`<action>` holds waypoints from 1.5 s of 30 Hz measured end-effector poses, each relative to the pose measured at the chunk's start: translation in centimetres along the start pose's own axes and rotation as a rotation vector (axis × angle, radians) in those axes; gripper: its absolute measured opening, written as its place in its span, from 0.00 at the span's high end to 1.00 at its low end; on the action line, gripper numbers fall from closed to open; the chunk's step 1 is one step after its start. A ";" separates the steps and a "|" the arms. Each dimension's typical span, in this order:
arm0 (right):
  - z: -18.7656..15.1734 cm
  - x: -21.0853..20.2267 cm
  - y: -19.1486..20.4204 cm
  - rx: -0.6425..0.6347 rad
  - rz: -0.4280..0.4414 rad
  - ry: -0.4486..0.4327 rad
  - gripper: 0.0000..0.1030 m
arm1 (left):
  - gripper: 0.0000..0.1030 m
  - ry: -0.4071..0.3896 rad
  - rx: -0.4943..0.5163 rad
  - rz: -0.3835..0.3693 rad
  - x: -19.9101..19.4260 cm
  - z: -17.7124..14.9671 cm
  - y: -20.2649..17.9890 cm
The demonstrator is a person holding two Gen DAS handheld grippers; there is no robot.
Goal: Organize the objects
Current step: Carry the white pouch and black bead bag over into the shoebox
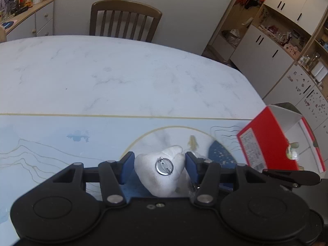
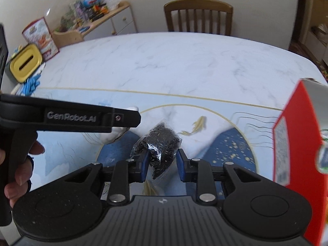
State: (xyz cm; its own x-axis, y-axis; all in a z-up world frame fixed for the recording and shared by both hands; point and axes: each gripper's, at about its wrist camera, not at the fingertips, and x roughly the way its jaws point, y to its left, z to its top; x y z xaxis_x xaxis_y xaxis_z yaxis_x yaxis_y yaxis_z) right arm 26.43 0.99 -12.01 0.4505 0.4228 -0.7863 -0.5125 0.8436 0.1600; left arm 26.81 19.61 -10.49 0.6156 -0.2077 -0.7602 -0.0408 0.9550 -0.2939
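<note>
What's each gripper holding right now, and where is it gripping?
The left gripper clamps a white brooch by its two sides, pin back facing the camera. The right gripper pinches a clear bag of black bits at its near end.

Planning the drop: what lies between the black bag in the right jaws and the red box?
In the right wrist view, only the bare printed mat separates the black bag from the red box.
</note>
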 end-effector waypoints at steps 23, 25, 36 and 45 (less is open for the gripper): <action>-1.6 -14.5 -8.2 0.132 -0.030 -0.177 0.73 | 0.49 -0.082 0.156 -0.105 -5.5 -0.3 -12.1; -2.0 -15.3 -9.4 0.141 -0.040 -0.182 0.73 | 0.49 -0.081 0.171 -0.111 -5.3 -0.4 -13.4; -4.1 -18.7 -17.0 0.207 -0.115 -0.204 0.73 | 0.49 -0.050 0.231 -0.138 -3.0 -1.2 -19.9; -5.5 -19.9 -22.2 0.243 -0.164 -0.195 0.73 | 0.49 -0.019 0.262 -0.143 -0.7 -1.9 -23.9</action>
State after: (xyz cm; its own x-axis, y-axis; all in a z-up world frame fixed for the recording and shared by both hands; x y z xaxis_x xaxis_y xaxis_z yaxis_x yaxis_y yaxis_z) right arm 24.87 -28.00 -3.21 0.6557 0.3106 -0.6882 -0.2433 0.9498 0.1969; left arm 25.89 -3.48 -4.04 0.6155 -0.3423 -0.7100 0.2502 0.9390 -0.2358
